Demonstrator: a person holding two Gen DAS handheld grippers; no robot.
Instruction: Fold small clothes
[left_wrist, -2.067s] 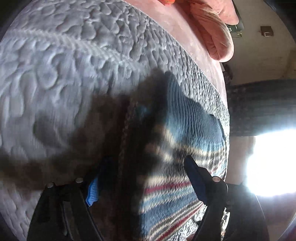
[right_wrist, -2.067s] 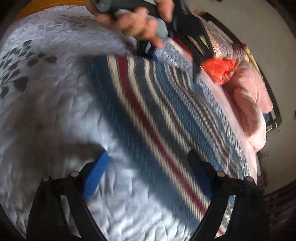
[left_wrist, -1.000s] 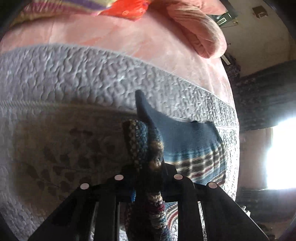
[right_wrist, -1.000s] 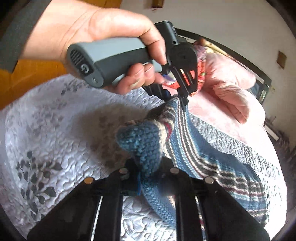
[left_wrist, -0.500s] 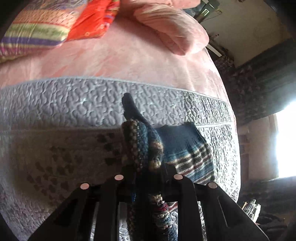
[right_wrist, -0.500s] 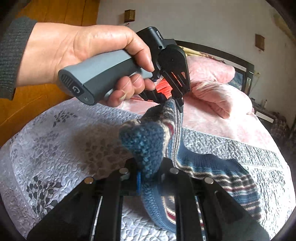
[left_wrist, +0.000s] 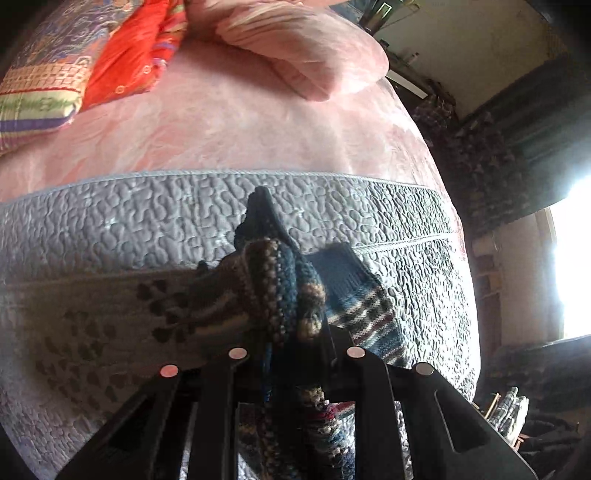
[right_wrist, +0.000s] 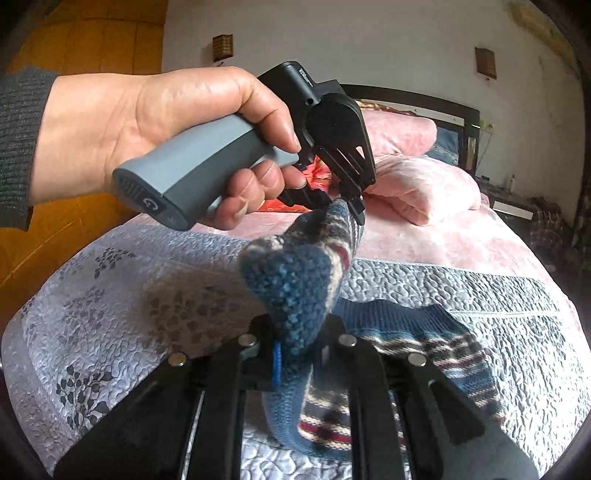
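Person's left hand, dark knit sleeve at the wrist, wraps the grey handle of the left tongs. In the right wrist view these sit up and to the left, tips angled down. Jaws pressed together, pinching one corner of the blue knitted garment with cream, brown and red stripes. The left wrist view confirms it: a bunched wad of that knit stands up between the closed black fingers.

Centre: right tongs likewise clamped, biting a second corner of the same edge; the wool bulges above the jaws. The stretch of fabric between the two grips runs taut and raised. Likely reason: two corners held apart keep the edge straight, so it can be carried over as one clean fold.

Right and below: the rest of the garment trails down onto the grey quilted bedspread with dark leaf print, its ribbed blue hem lying flat there. That resting part seems to serve as the anchor for the fold.

Beyond the bedspread: pink blanket, a pink pillow, and red and patterned cushions by the headboard, well apart from the work.

Judgement: mid-fold, edge lifted, not yet laid down.
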